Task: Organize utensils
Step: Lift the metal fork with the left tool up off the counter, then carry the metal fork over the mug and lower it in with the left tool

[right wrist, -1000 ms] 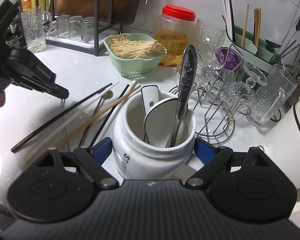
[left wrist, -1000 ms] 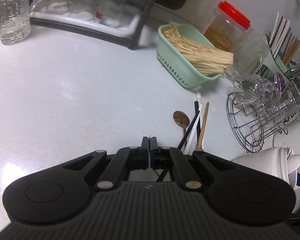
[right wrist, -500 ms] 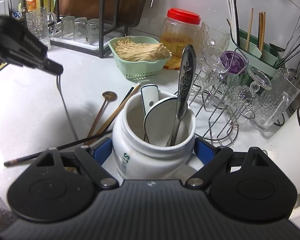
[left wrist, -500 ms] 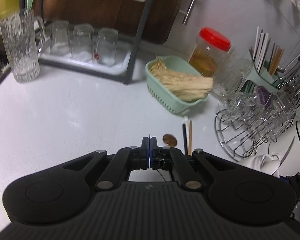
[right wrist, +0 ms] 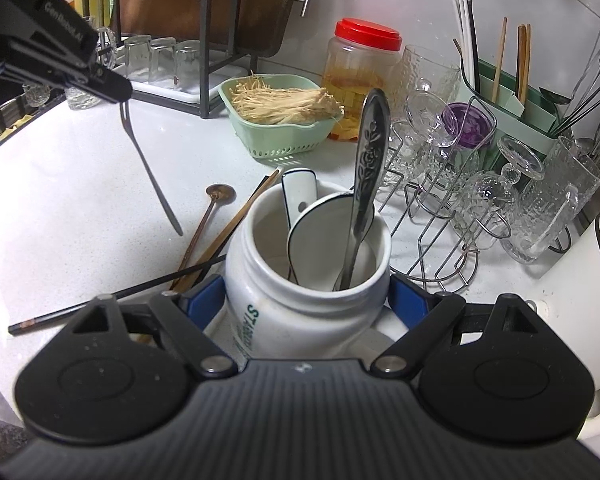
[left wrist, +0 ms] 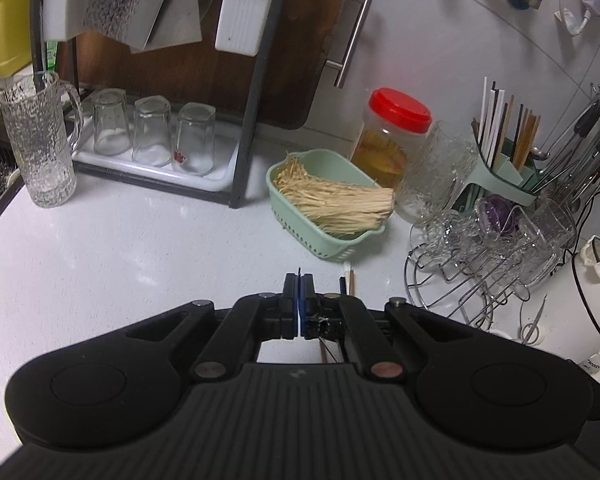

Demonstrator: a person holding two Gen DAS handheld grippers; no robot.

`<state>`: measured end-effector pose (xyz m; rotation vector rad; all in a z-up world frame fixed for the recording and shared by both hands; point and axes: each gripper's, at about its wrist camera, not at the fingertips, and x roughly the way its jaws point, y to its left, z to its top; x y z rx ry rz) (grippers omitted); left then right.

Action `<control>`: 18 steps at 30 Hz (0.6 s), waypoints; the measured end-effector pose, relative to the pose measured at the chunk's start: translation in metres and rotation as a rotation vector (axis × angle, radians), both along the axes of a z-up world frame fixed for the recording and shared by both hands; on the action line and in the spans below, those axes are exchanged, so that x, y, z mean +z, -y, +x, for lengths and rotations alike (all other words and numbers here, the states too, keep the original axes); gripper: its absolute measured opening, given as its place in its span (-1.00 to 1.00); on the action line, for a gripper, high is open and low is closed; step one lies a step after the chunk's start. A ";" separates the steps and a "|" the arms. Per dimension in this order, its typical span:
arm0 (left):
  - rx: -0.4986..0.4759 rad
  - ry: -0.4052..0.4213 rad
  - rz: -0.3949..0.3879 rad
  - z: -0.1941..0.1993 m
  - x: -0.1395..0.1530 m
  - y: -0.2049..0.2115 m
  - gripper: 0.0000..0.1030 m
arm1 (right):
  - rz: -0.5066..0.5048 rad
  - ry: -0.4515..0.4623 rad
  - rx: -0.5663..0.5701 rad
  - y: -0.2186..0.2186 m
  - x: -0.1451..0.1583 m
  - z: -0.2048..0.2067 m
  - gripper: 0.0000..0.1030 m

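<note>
My right gripper [right wrist: 306, 300] is shut on a white ceramic jar [right wrist: 300, 304] that holds a steel spoon [right wrist: 366, 168] and a white ladle [right wrist: 320, 232]. My left gripper [left wrist: 299, 286] is shut on a thin metal fork; in the right wrist view the left gripper [right wrist: 118, 88] hangs the fork [right wrist: 148, 168] handle-down above the counter, left of the jar. A bronze spoon [right wrist: 214, 208], wooden chopsticks [right wrist: 236, 220] and a black chopstick [right wrist: 112, 296] lie on the counter beside the jar.
A green basket of enoki mushrooms [left wrist: 332, 204], a red-lidded jar [left wrist: 392, 136], a wire glass rack [left wrist: 484, 252] and a green chopstick holder [left wrist: 504, 160] stand behind. A black rack with glasses [left wrist: 152, 136] and a glass pitcher [left wrist: 40, 140] are at left. A white kettle [right wrist: 580, 264] is at right.
My left gripper has lifted the fork off the counter and tilted up. The right gripper and jar have held still.
</note>
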<state>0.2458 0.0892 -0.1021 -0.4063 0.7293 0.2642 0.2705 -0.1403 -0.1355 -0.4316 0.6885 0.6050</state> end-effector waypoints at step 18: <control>-0.061 0.101 -0.037 -0.005 0.041 0.011 -0.99 | 0.013 0.017 -0.007 -0.001 -0.001 -0.003 0.75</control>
